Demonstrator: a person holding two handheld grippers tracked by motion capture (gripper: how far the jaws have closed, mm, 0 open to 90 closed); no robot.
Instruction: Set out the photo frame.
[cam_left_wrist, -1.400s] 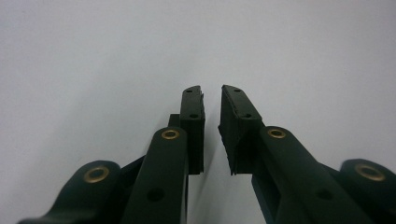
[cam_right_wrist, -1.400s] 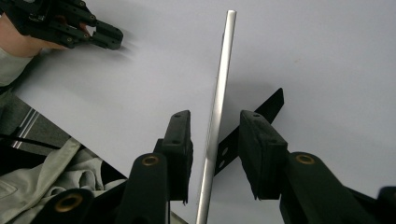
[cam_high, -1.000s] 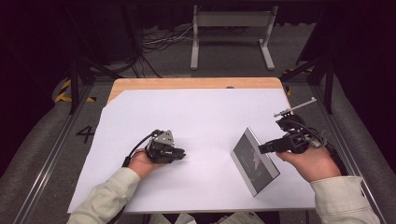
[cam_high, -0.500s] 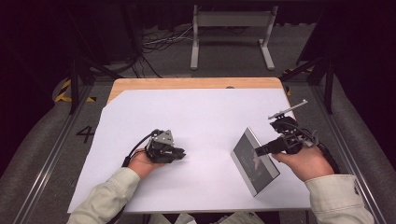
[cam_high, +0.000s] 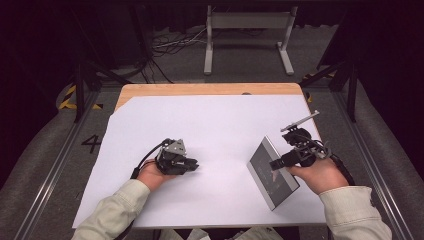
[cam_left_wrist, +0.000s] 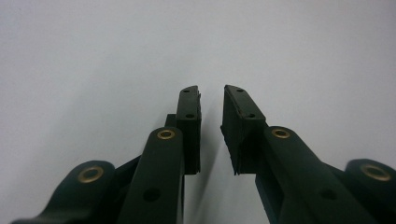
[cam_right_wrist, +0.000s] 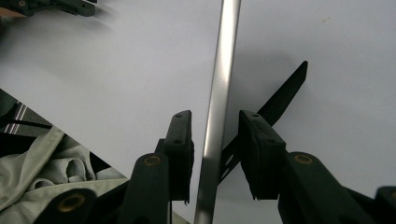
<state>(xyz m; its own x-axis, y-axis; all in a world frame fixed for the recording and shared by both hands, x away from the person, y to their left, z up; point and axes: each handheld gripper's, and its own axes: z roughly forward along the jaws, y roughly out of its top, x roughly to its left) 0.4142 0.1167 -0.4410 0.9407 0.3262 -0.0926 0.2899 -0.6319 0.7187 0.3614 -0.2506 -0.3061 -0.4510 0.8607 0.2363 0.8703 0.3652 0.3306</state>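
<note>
A flat dark panel with a silver rim (cam_high: 270, 177) stands tilted on the white sheet at the right, propped by a black stand (cam_right_wrist: 286, 91). My right gripper (cam_high: 275, 163) reaches over its upper edge. In the right gripper view the silver rim (cam_right_wrist: 228, 42) runs between the jaws of my right gripper (cam_right_wrist: 212, 117), with a slim gap on each side. These jaws have just been closing, and the pads (cam_right_wrist: 256, 149) are not pressing on the rim. My left gripper (cam_high: 194, 165) rests on the sheet at the left. Its jaws (cam_left_wrist: 211, 93) stand slightly apart with nothing between them.
The white sheet (cam_high: 215, 120) covers most of the wooden table (cam_high: 200, 89). Beyond the far edge, a metal stand (cam_high: 247, 35) and cables lie on the floor. Dark rails run along both sides. A pale sleeve (cam_right_wrist: 46, 172) hangs by the near edge.
The right hand has sunk a little toward the panel, bringing its jaws down around the panel's upper edge and narrowing them. The left hand and gripper have stayed put.
</note>
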